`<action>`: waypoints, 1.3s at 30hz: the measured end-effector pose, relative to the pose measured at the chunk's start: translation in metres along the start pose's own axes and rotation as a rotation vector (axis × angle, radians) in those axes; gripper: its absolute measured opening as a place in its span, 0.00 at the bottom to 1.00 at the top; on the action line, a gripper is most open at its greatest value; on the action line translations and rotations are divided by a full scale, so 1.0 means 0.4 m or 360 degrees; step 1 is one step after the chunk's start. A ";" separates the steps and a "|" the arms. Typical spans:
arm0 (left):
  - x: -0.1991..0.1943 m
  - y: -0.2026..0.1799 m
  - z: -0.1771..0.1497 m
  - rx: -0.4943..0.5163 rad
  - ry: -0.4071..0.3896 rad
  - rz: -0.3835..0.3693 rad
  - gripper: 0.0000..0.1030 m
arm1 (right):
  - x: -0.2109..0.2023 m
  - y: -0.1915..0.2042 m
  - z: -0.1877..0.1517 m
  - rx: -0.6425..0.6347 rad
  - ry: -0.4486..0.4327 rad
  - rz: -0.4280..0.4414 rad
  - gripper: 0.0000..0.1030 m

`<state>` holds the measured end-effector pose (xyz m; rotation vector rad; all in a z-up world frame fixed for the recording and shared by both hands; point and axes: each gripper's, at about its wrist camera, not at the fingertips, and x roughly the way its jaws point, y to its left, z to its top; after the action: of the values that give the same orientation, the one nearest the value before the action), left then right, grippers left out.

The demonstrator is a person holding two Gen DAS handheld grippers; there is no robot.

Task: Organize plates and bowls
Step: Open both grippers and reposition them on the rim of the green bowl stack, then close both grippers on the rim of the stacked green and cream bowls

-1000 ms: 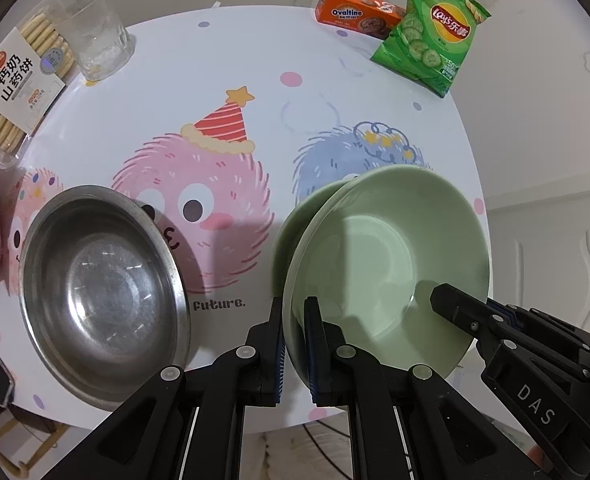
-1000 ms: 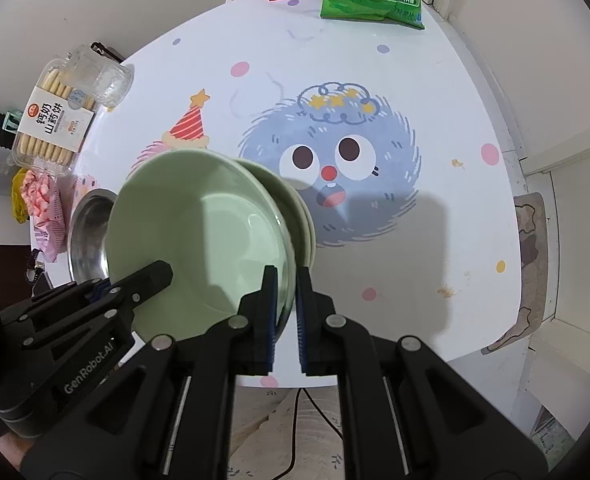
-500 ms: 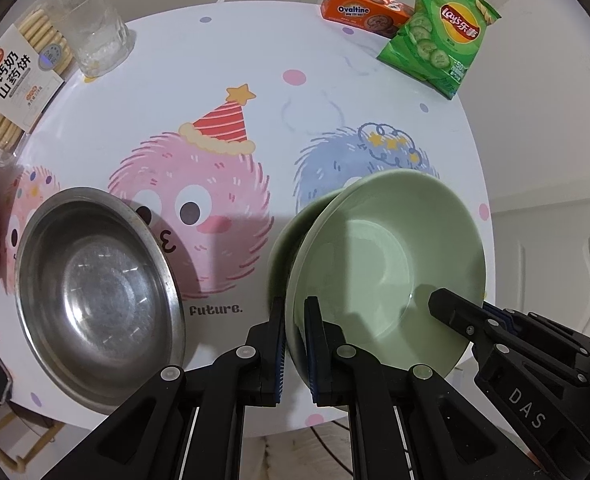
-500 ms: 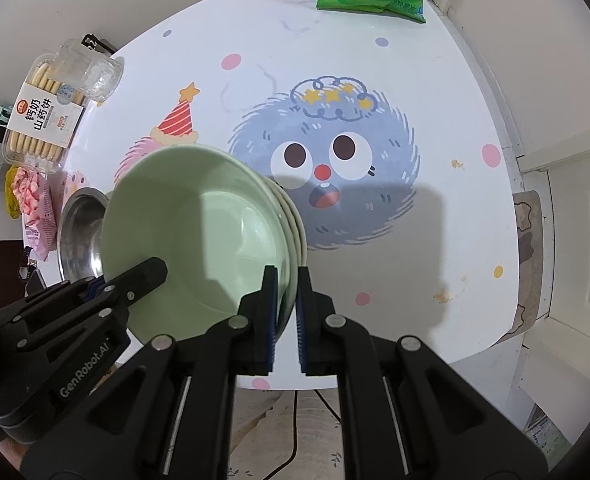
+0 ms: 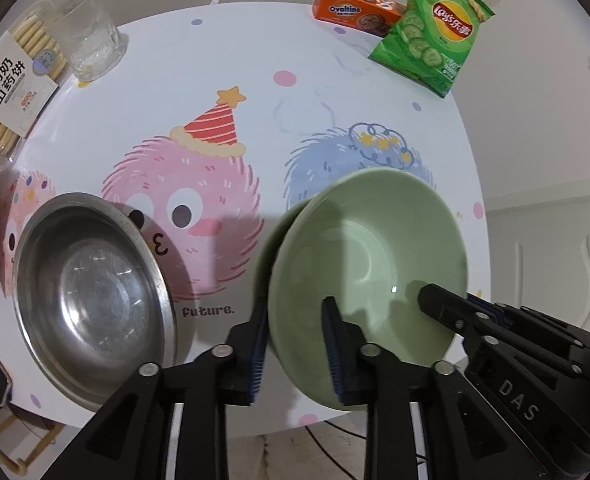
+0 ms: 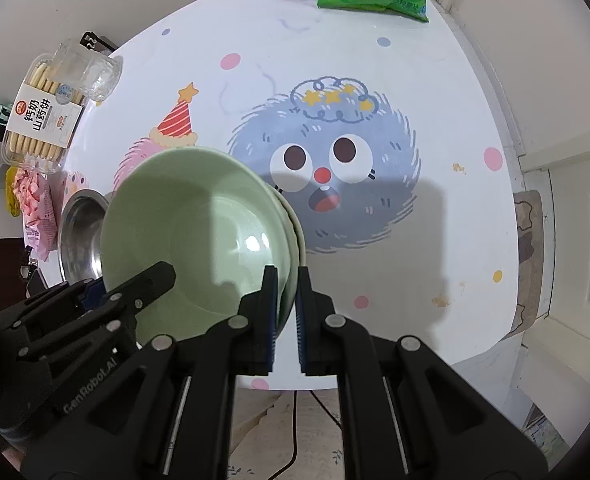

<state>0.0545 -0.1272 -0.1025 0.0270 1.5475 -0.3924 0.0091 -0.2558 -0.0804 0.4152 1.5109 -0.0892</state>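
Green bowl (image 5: 369, 264) between just-opening left claw (image 5: 295, 344)

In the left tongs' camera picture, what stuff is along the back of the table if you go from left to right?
Cracker pack → clear cup → Ovaltine box → green chips bag.

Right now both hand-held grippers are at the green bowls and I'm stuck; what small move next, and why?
Probably lift the left hand-held gripper clear: its jaws have just been opening, while the right hand-held gripper pinches the green bowls' rim.
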 end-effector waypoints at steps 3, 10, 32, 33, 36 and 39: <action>-0.002 -0.002 0.001 0.0009 0.0000 -0.0014 0.34 | 0.000 0.000 0.001 0.0004 0.0000 -0.0002 0.10; -0.036 -0.019 0.004 0.0088 -0.0084 0.0040 0.51 | -0.001 0.000 0.006 0.0018 -0.0010 -0.0006 0.10; -0.130 0.042 -0.016 0.0044 -0.0247 -0.0085 1.00 | -0.109 -0.088 -0.040 0.0218 -0.0252 0.0208 1.00; -0.132 0.042 -0.019 0.0049 -0.0255 -0.0094 1.00 | -0.116 -0.087 -0.047 0.0198 -0.0284 0.0213 1.00; -0.128 0.041 -0.028 0.0040 -0.0244 -0.0153 1.00 | -0.137 -0.078 -0.070 0.0142 -0.0370 0.0182 1.00; -0.115 0.037 -0.039 0.0023 -0.0214 -0.0221 1.00 | -0.149 -0.074 -0.086 0.0124 -0.0415 0.0170 1.00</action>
<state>0.0445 -0.0986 -0.0617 -0.0947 1.4181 -0.5054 -0.0370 -0.2840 -0.0285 0.5255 1.2296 -0.1140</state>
